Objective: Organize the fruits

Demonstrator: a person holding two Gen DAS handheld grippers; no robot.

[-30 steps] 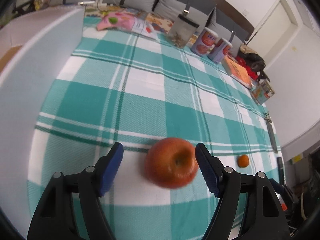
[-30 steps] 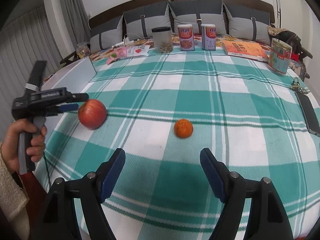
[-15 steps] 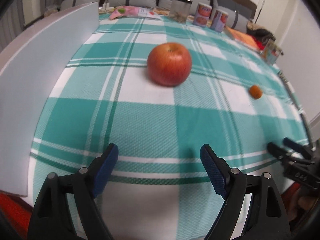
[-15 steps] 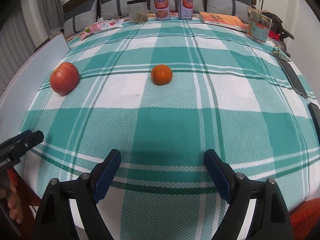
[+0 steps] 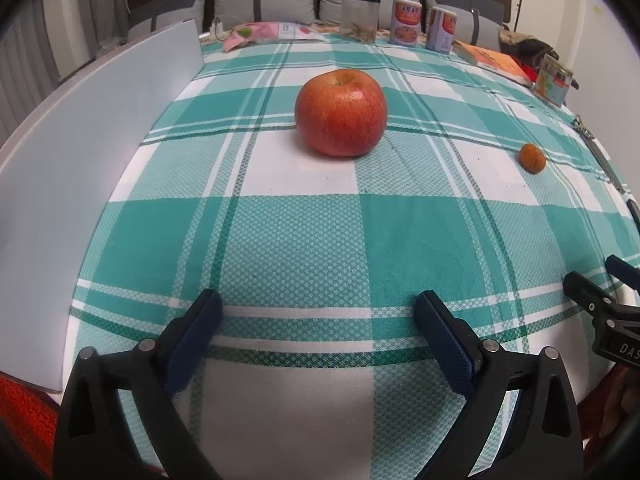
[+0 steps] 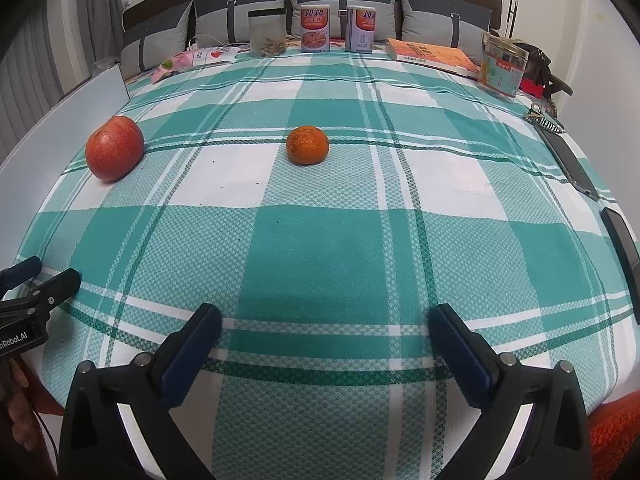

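Apple [image 5: 341, 113] sits free on the checked cloth [image 5: 400, 240] near its left edge, beside the white board [image 5: 100, 160]; both tongs, left gripper [image 5: 318, 328] and right gripper [image 6: 326, 340], gape wide and empty at the near edge. Tangerine [image 6: 307, 145] lies mid-cloth, well apart. Cans [image 6: 315, 28] and book [image 6: 432, 54] line the far edge. A second ago the left gripper bracketed the apple. Apple: red, upright, unbruised.
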